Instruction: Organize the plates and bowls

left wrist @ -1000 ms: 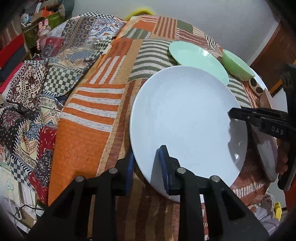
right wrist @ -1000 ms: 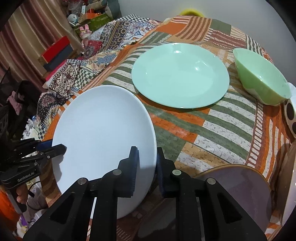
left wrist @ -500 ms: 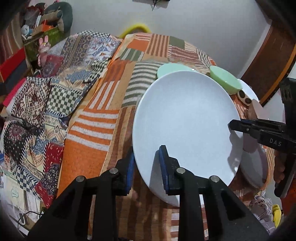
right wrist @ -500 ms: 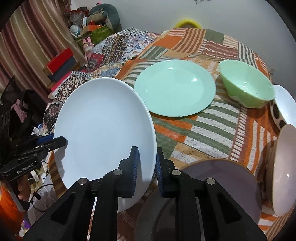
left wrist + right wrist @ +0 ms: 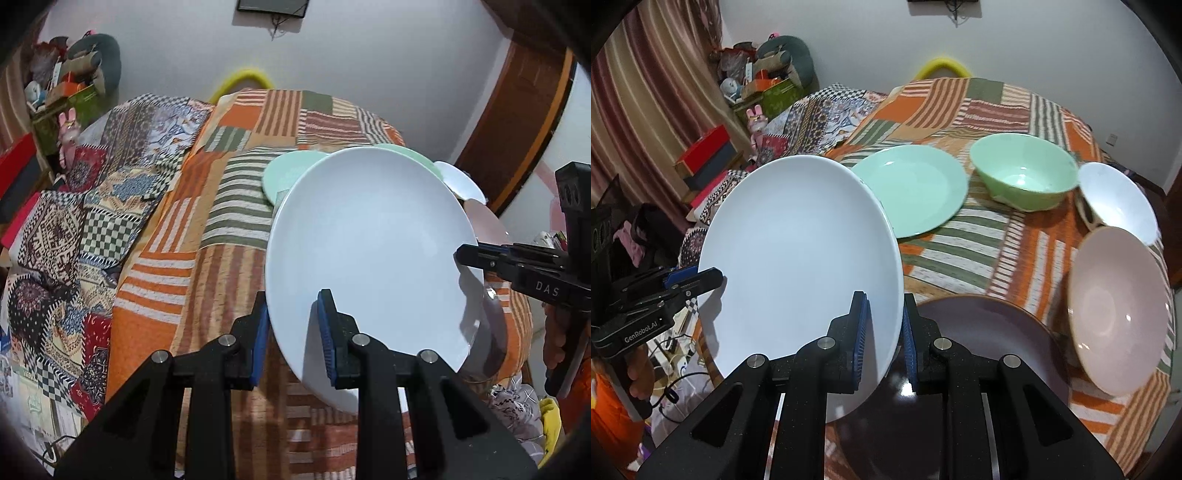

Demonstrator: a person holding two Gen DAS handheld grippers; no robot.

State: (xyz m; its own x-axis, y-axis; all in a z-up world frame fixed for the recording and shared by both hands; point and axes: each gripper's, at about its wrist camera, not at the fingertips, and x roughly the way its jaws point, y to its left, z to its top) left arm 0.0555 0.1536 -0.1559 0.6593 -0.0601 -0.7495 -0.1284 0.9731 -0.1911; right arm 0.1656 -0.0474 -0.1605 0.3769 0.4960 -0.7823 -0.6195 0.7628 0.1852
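A large white plate (image 5: 369, 243) is held up in the air, tilted, above the patchwork tablecloth (image 5: 221, 236). My left gripper (image 5: 293, 325) is shut on its near left rim. My right gripper (image 5: 884, 325) is shut on its opposite rim; the plate also shows in the right wrist view (image 5: 798, 266). Each gripper shows in the other's view, the right one at the plate's right edge (image 5: 469, 254) and the left one at its left edge (image 5: 709, 278). A mint green plate (image 5: 912, 188), a green bowl (image 5: 1023, 175), a small white bowl (image 5: 1119, 199), a pink bowl (image 5: 1115, 302) and a dark plate (image 5: 982, 354) lie on the table.
The dark plate lies right under my right gripper at the table's near edge. A second patterned cloth (image 5: 92, 206) covers the left side. Boxes and toys (image 5: 761, 88) crowd the far left corner by a curtain. A wooden door (image 5: 517, 110) stands at the right.
Both grippers have lifted the white plate up off the table and tilted it more upright. The views now look higher, showing the wall and more of the far dishes.
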